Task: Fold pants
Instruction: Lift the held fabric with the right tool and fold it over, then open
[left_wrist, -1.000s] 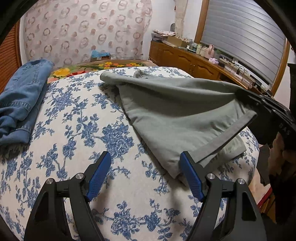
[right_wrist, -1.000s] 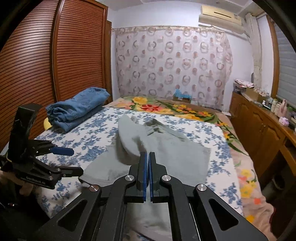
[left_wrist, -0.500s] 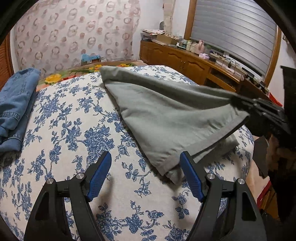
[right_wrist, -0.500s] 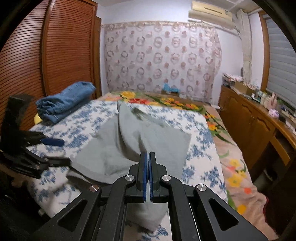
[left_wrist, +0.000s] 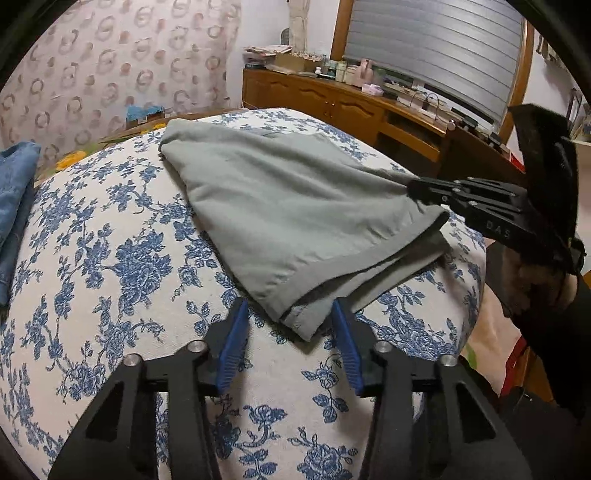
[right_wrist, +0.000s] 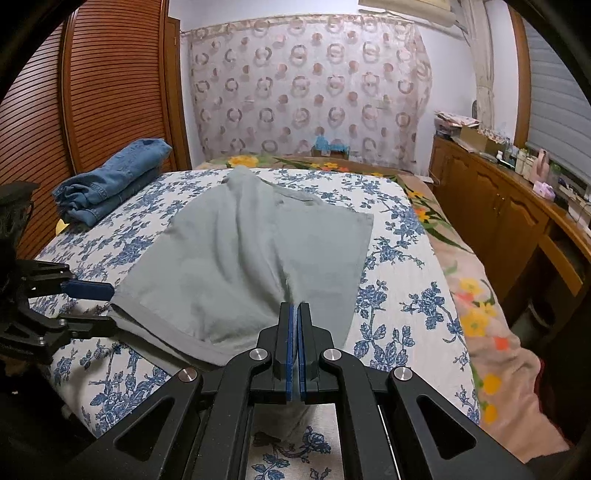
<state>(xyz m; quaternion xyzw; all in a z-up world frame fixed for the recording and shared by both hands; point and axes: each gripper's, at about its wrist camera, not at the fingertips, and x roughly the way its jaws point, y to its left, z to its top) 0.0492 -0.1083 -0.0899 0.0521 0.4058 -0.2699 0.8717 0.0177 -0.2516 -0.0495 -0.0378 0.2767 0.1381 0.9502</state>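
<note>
Pants (left_wrist: 295, 206) of grey-green cloth lie across the blue-flowered bedspread (left_wrist: 110, 258), and every place below is given from them. The right gripper (right_wrist: 295, 354) has its blue pads pressed together on a pinch of the pants' near edge, where the cloth puckers up into a ridge running away toward the far end of the garment. In the left wrist view the same gripper (left_wrist: 417, 192) bites the hem corner at the right side of the pants and holds it a little above the layers beneath. The left gripper (left_wrist: 291, 332) stands spread, its two blue fingers (left_wrist: 232, 339) either side of the pants' near left corner, low over the bedspread; whether they touch the cloth cannot be told. In the right wrist view it (right_wrist: 107, 306) sits at the pants' left hem with its fingers apart. Folded blue jeans (right_wrist: 110, 184) rest on the bedspread well to the left of the pants. A wooden sideboard (right_wrist: 498, 206) stands to the right of them, and a ring-patterned curtain (right_wrist: 306, 88) hangs beyond their far end.
</note>
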